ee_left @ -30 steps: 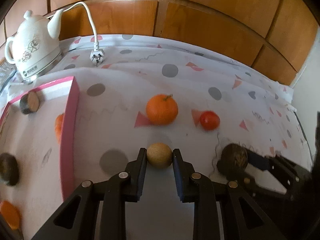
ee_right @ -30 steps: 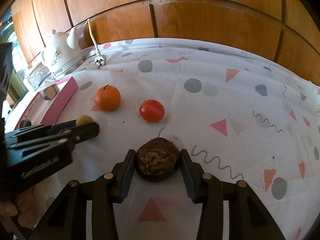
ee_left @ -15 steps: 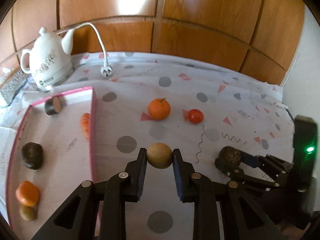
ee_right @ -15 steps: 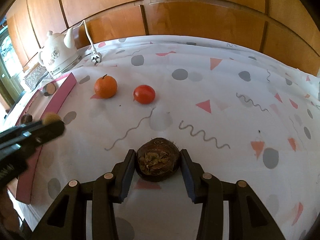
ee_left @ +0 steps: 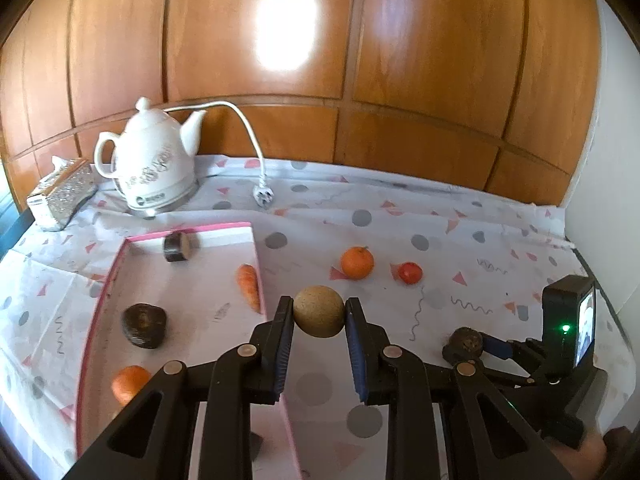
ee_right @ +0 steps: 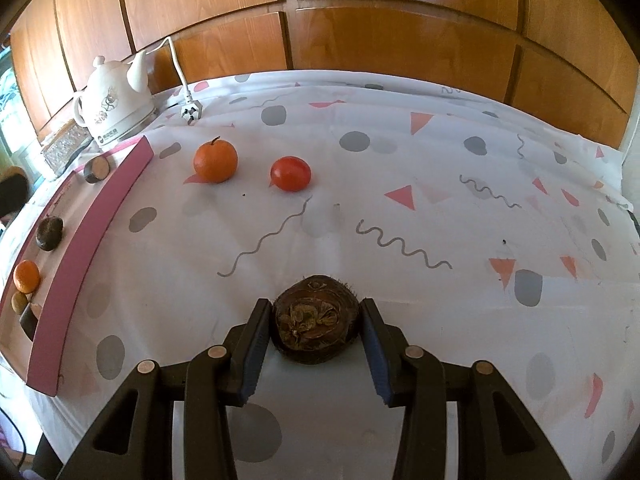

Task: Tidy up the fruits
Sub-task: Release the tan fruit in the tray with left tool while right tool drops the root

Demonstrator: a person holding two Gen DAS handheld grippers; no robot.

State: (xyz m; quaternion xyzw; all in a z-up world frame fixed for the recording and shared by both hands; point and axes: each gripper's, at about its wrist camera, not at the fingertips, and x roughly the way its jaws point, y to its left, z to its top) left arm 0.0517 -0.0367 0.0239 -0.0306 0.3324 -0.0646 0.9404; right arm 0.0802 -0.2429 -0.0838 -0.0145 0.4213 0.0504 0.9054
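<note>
My left gripper [ee_left: 319, 316] is shut on a round tan fruit [ee_left: 319, 311] and holds it high above the table, beside the right wall of the pink-rimmed tray [ee_left: 256, 248]. My right gripper [ee_right: 315, 326] is shut on a dark brown hairy fruit [ee_right: 315, 329], also seen in the left wrist view [ee_left: 464, 344]. An orange [ee_right: 215, 160] and a red tomato [ee_right: 291, 173] lie on the cloth. The tray holds a carrot [ee_left: 248, 284], a dark fruit [ee_left: 144, 325], a small orange [ee_left: 129, 384] and a cut dark piece [ee_left: 176, 246].
A white kettle [ee_left: 150, 172] with its cord and plug [ee_left: 264, 198] stands at the back left, a glittery tissue box [ee_left: 60, 196] beside it. Wooden panelling runs behind the table. The patterned tablecloth [ee_right: 400, 168] covers the table.
Both grippers have risen and pulled back with their fruits. The left one now shows the whole tray below. The left gripper has left the right wrist view.
</note>
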